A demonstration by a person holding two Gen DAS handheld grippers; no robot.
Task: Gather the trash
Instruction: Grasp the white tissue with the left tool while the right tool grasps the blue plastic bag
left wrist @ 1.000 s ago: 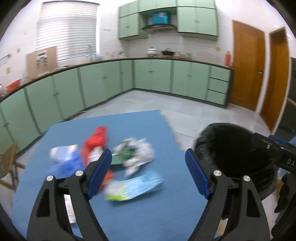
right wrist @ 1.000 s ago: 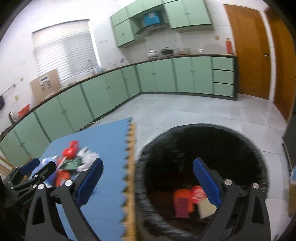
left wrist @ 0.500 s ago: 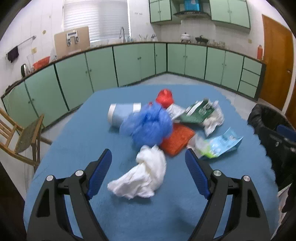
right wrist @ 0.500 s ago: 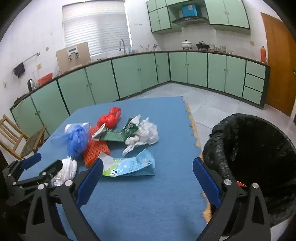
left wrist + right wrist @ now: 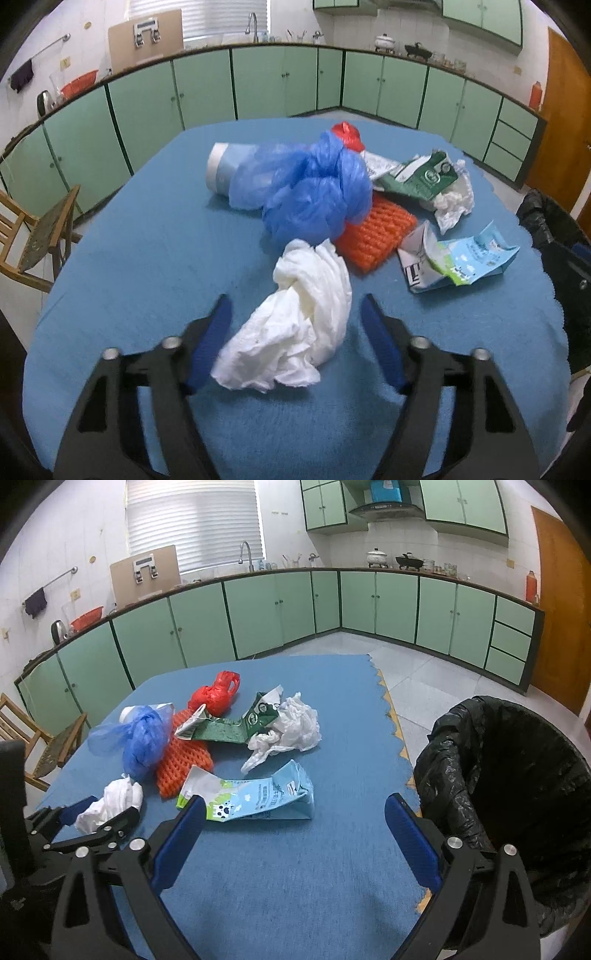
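A pile of trash lies on the blue mat (image 5: 147,258). My left gripper (image 5: 295,328) is open with its fingers on either side of a crumpled white tissue (image 5: 295,325), not closed on it. Behind the tissue lie a blue plastic bag (image 5: 314,192), an orange foam net (image 5: 376,232), a light-blue carton (image 5: 461,258), a green carton (image 5: 421,177) and a red bag (image 5: 347,134). My right gripper (image 5: 295,823) is open and empty, above the mat in front of the light-blue carton (image 5: 258,797). The left gripper (image 5: 92,816) shows there at the tissue (image 5: 114,801).
A bin lined with a black bag (image 5: 517,775) stands on the floor right of the mat; its rim shows in the left wrist view (image 5: 546,221). A wooden chair (image 5: 33,240) stands left of the mat. Green cabinets (image 5: 295,609) line the walls.
Both grippers have swung left from the bin to the trash pile. My left gripper has come down around the white tissue and its jaws have narrowed somewhat.
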